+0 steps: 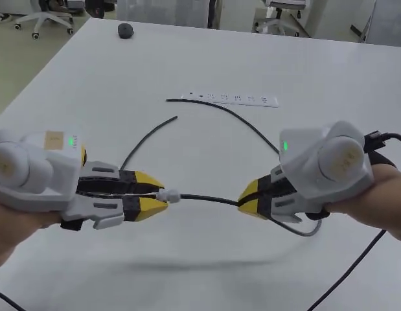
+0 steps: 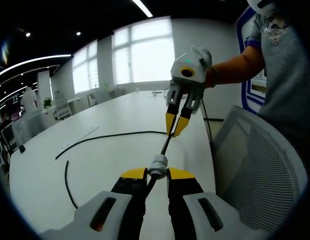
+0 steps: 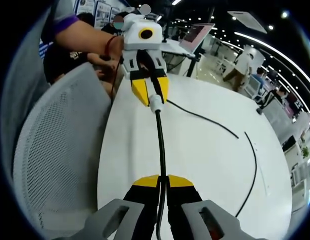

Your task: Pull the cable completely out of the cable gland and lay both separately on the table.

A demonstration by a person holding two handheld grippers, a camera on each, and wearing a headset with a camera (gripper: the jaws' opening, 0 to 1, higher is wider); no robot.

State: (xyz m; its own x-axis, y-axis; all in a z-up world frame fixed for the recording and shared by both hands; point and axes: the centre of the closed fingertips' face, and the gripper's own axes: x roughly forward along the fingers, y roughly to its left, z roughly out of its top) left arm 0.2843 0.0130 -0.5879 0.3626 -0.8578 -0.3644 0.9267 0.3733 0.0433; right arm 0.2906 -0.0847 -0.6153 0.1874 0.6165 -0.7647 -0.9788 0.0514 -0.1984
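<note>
Left claw (image 1: pixel 160 195) clamps the cable gland (image 1: pixel 169 194), right claw (image 1: pixel 241 201) the cable (image 1: pixel 206 198) inside it.

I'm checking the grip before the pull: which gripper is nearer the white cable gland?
Left. The left gripper clamps the cable gland in its jaw tips; the right gripper grips the cable farther along, apart from it.

Both the left gripper (image 1: pixel 158 194) and the right gripper (image 1: pixel 247 197) have pale grey moulded shells, black midsections and yellow-tipped jaws. Each carries a small green light (image 1: pixel 71 140) and a round cream disc (image 1: pixel 343 157). A black lead (image 1: pixel 389 137) leaves the right one's rear. The person wears a grey shirt (image 2: pixel 287 70) with purple-edged sleeves.
</note>
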